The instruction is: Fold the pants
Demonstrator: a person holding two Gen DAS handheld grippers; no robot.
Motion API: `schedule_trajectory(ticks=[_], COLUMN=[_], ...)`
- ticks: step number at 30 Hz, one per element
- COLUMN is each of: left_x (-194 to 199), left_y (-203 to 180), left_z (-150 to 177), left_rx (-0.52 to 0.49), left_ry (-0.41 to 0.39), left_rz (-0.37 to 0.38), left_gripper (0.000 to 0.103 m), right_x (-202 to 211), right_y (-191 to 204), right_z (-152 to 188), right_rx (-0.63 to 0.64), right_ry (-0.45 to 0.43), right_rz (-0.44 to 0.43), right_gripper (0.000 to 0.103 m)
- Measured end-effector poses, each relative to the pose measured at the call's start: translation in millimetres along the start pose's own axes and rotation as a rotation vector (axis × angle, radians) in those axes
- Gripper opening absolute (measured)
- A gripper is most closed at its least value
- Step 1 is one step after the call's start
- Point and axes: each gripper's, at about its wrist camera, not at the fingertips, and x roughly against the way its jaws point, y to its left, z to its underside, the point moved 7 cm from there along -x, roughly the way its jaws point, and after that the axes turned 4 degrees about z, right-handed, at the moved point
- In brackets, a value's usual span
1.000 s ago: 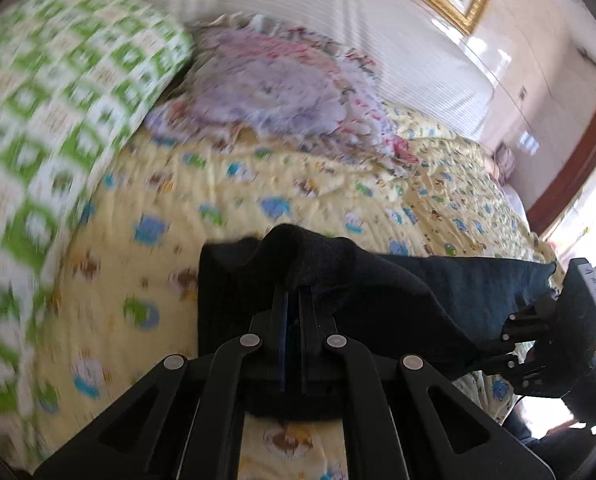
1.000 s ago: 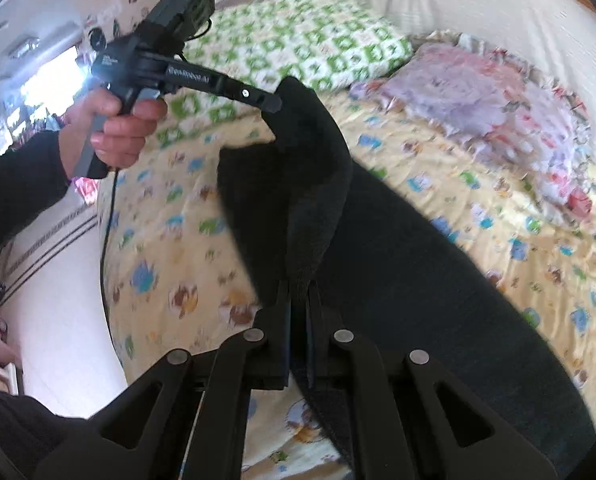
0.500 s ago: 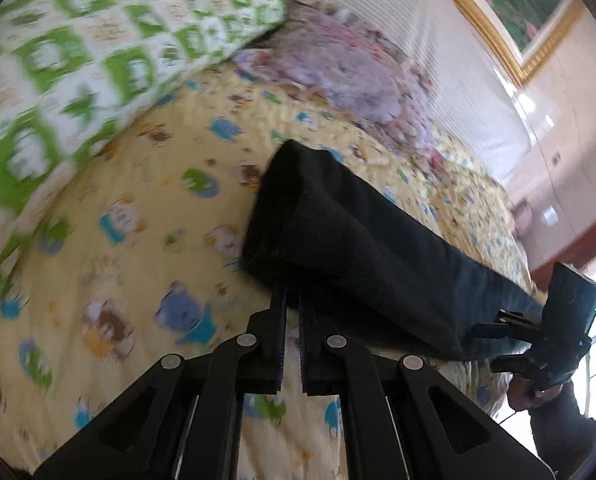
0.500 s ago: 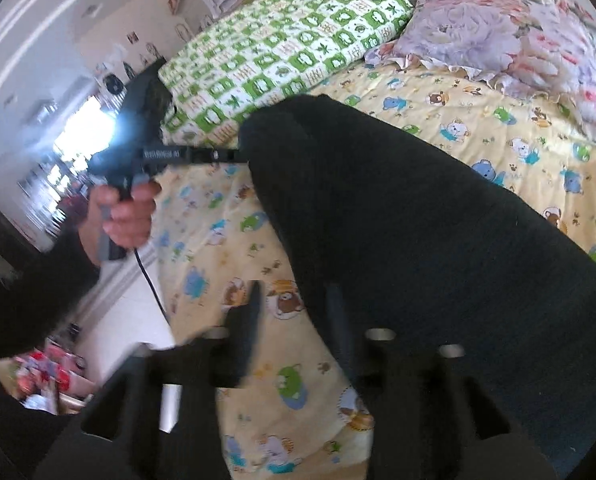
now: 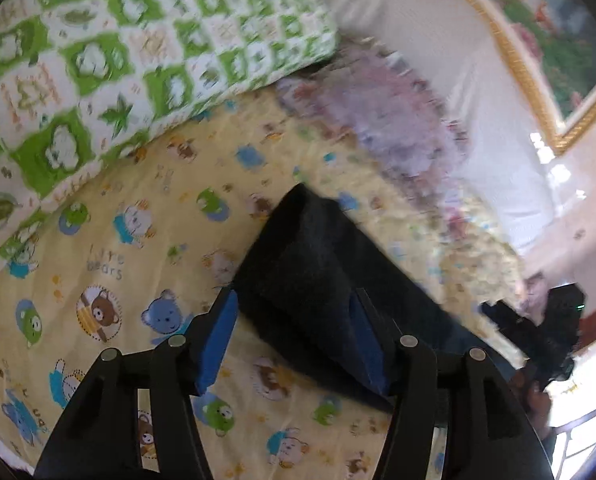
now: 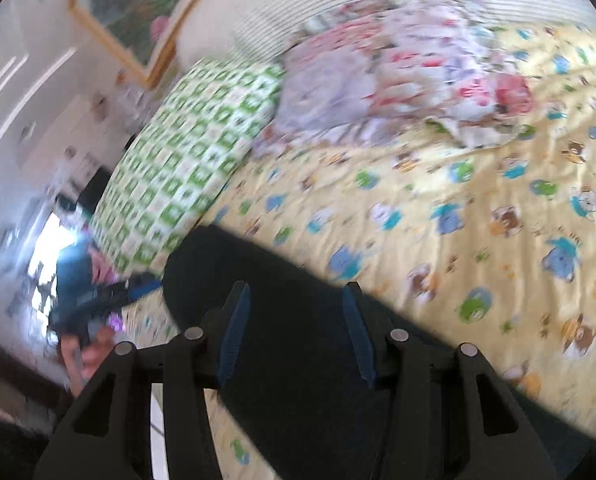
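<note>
Pants (image 5: 317, 280) lie lower centre on the quilt (image 5: 138, 240), released a moment ago. Left gripper (image 5: 294, 332) and right gripper (image 6: 296, 332) now gape empty (one fold laid down).

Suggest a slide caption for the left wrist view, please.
Open left tongs over dark folded fabric pants on yellow bear-print bedsheet.

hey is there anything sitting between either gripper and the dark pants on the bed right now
Nothing visible does. The left gripper is open with the folded end of the dark pants right between its fingers, and the right gripper is open directly over the pants. Both pillows lie clear.
</note>
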Motion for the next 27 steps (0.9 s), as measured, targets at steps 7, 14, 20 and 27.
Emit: schedule_trajectory(ticks=[7,14,20,27], left_x=[-34,-37,-50,-16], left_y=[10,12,-3,-29], left_z=[19,23,16,12], left_rx=[-0.01,-0.02,-0.063,-0.104], left_ry=[0.085,0.056,0.013,-0.075], left_rz=[-0.083,-0.083,-0.105,-0.054], left_gripper=[0.057,0.057,0.054,0.017], right_x=[-39,-77,-75,-66], right_y=[-25,-30,-12,-6], right_z=[-19,10,35,22], right_rx=[-0.008,0.053,0.197,0.231], right_ry=[0.096,0.26,0.277,0.198], right_rz=[0.101,0.101,0.134,0.171], right_gripper=[0.048,0.048,0.045,0.014])
